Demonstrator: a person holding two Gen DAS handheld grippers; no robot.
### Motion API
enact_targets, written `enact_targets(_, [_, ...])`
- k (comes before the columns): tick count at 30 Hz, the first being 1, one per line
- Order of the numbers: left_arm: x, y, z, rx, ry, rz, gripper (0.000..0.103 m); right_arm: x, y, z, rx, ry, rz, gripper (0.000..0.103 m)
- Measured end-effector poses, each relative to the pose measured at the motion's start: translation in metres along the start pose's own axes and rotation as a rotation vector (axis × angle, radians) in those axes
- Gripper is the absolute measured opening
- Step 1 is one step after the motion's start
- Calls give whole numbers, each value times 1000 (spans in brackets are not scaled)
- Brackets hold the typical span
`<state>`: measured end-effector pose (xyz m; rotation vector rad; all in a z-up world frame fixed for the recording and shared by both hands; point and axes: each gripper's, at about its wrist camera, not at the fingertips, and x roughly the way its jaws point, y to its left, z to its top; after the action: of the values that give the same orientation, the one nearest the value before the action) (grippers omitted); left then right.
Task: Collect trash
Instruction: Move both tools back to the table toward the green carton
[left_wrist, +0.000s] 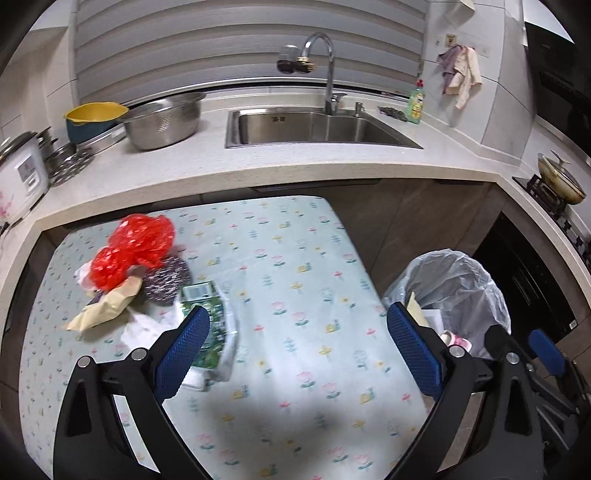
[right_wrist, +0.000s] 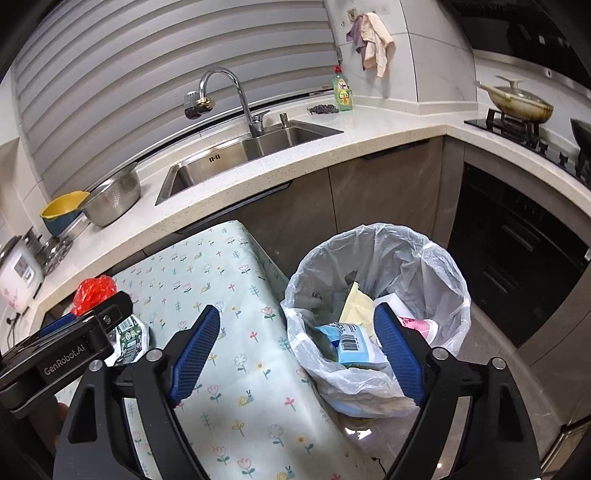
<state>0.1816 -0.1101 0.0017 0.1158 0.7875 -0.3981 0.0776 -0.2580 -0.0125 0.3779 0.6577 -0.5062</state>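
Between the blue pads of the left gripper (left_wrist: 297, 341) nothing is sitting, the jaws are standing wide apart over the flowered tablecloth (left_wrist: 295, 258), and the right gripper (right_wrist: 295, 350) is hanging just as wide and empty, with its right pad over the bin's rim. So both claws are free for the next pickup. Working outward from the left one, the green printed wrapper (left_wrist: 207, 314) is lying right by its left pad on the table, partly over some white tissue or plastic (left_wrist: 140, 326); I can't tell which from here. Behind that the pile is stacking up: a tan paper pouch (left_wrist: 107, 306), a dark speckled scrubber-looking ball (left_wrist: 166, 278), and a crinkly red plastic bag (left_wrist: 138, 247) on top at the back. All of it is looking light and soft, so it's probably going to crumple rather than resist, and the film stuff may be slippery; I'd be pinching the wrapper across a bunched fold, not a flat edge. The lined trash bin (right_wrist: 417, 254) is standing on the floor just off the table's right edge, already holding a blue packet (right_wrist: 351, 345) and some paper.
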Motion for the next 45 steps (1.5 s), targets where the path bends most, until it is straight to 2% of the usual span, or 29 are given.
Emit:
enact_targets(9, [-25,53,-19,-45,-10,77,94,-20,39,-14,-85,-11,-5,85])
enact_targets(13, [-33,77,-28,-69,-6,99,95,-25,56,-24,-99,-10,13,85])
enact_targets(16, [-38,93,-36,-83,-4,119,95,-29,68,-32,-117,-15,22,90])
enact_targets(25, [-51,140,-56,-114,-2,197,96,-32,109,-52,-176,8,66,90])
enact_targets(36, [-55,200,-73,-166,31,290,96,-23,156,-71,-236,48,109,90])
enact_targets(45, [-46,243,-84,-194,60,331,96,7,193,-86,-263,114,133,90])
